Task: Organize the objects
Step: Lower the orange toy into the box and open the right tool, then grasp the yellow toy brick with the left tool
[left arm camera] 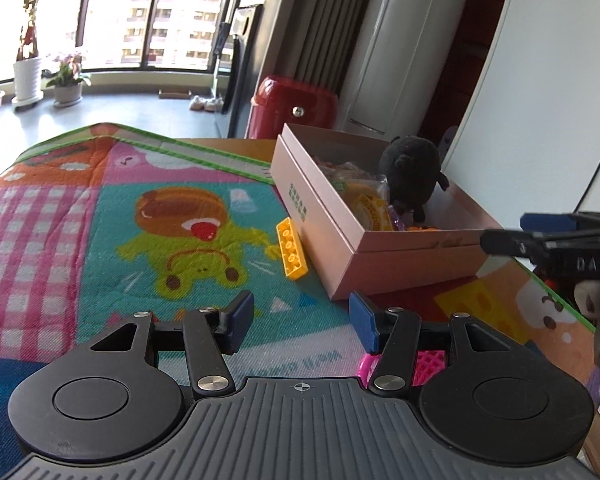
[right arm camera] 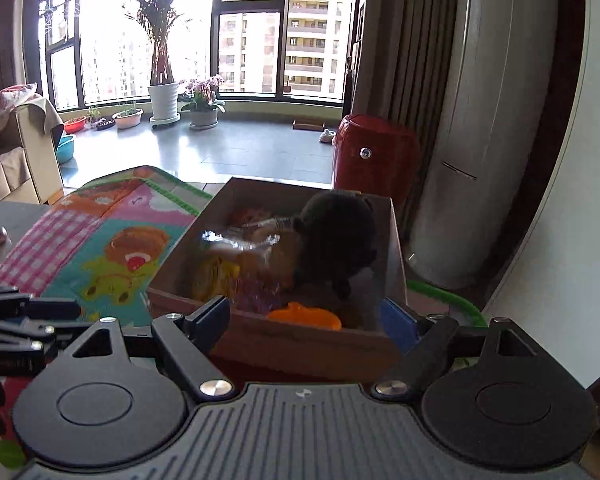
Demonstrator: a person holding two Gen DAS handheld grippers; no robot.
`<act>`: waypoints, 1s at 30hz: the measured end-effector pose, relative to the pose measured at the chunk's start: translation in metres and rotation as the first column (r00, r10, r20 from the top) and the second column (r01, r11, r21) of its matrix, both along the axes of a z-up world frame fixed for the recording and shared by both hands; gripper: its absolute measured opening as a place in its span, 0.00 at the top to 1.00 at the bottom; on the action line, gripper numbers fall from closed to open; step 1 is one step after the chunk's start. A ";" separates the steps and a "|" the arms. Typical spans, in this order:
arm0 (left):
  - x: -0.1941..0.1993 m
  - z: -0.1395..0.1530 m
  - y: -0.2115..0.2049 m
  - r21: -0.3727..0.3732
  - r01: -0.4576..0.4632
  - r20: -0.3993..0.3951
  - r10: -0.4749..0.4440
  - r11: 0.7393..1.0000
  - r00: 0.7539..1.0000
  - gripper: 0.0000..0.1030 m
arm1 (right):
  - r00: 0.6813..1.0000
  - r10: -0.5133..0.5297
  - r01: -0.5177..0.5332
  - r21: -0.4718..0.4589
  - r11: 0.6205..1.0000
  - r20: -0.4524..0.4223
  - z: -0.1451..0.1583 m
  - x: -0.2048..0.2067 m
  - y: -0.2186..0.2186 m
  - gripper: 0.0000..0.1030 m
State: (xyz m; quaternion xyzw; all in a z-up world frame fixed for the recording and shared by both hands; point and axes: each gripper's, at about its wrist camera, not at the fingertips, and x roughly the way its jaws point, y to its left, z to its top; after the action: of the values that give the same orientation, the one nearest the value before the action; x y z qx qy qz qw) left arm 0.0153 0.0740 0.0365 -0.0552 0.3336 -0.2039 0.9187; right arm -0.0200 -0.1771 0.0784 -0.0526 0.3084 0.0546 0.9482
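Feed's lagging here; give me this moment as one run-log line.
left hand-held gripper: open, empty | right hand-held gripper: open, at box | black plush: in box | yellow brick: on mat, beside box

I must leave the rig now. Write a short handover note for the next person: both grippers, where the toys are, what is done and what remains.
Left gripper: open, holding nothing, low over the play mat, short of the box.
Right gripper: open, holding nothing, at the near wall of the cardboard box.
In the box: black plush toy, yellow pieces, a clear bag and an orange piece.
Outside the box: yellow building block on the mat, close beside the box's left wall; a pink plastic piece partly hidden under the left gripper.
Done: several toys boxed.
Left: the yellow block and probably the pink piece.
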 end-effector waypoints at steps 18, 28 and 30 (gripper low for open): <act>0.072 -0.016 -0.017 0.053 -0.045 -0.039 0.047 0.998 0.998 0.45 | 0.998 -0.059 0.059 0.067 0.996 0.001 -0.066 -0.044 -0.027 0.01; 0.088 -0.022 -0.025 0.105 -0.023 -0.038 0.028 0.994 0.999 0.43 | 0.998 -0.061 0.064 0.097 0.993 -0.031 -0.069 -0.040 -0.030 0.00; 0.088 -0.022 -0.025 0.113 -0.020 -0.041 0.025 0.993 0.999 0.44 | 0.997 -0.064 0.067 0.106 0.992 -0.034 -0.069 -0.040 -0.031 0.00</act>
State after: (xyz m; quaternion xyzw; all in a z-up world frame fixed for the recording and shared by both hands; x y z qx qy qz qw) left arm 0.1034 0.0487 0.0145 -0.0117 0.3634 -0.1731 0.9153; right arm -0.0599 -0.2081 0.0090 0.0094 0.3208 0.0407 0.9462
